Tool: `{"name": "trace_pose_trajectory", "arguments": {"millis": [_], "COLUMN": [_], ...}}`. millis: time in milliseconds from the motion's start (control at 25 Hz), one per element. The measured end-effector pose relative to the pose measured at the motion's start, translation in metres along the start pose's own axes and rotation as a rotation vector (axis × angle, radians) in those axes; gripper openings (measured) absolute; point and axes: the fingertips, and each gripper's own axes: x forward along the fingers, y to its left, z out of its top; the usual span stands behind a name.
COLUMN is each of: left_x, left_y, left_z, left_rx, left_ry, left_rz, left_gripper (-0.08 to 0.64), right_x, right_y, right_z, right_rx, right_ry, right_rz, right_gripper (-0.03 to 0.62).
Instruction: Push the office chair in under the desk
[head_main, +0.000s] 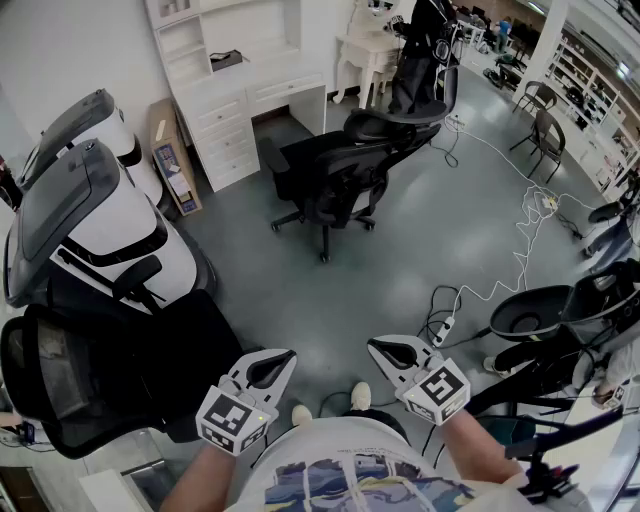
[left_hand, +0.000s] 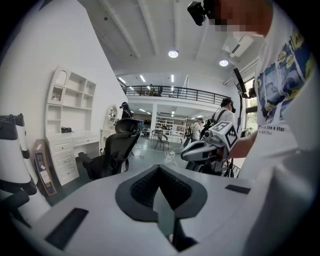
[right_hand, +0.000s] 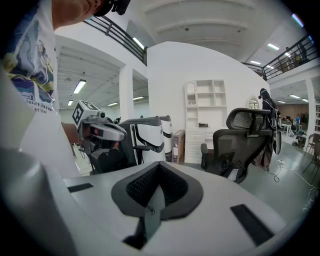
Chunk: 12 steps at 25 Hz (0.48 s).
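The black office chair (head_main: 330, 170) stands on the grey floor a short way out from the white desk (head_main: 255, 95), its seat turned towards the desk's kneehole. It also shows in the left gripper view as the chair (left_hand: 112, 150) and in the right gripper view as the chair (right_hand: 245, 140). My left gripper (head_main: 272, 368) and right gripper (head_main: 392, 353) hover close to my body, far from the chair. Both are shut with nothing between the jaws. Each gripper's camera catches the other gripper: the right gripper (left_hand: 207, 147) and the left gripper (right_hand: 100, 131).
Two white-and-black pod seats (head_main: 90, 220) and a black mesh chair (head_main: 60, 390) crowd the left side. A cardboard box (head_main: 170, 155) leans beside the desk. White cables (head_main: 520, 230) and a power strip (head_main: 445, 325) lie on the floor at right, near a black stand (head_main: 545, 310).
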Motion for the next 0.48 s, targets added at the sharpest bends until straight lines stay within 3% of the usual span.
{"name": "trace_pose_trajectory", "arguments": {"millis": [480], "left_x": [-0.031], "left_y": [0.008], "left_z": [-0.022], "left_rx": [0.006], "left_ry": [-0.004], "left_rz": [-0.048], "left_gripper": [0.014], "right_x": [0.003], "right_y": [0.035], "right_z": [-0.004], "right_rx": [0.035], "right_ry": [0.023], "right_rz": [-0.074], "right_gripper": [0.025]}}
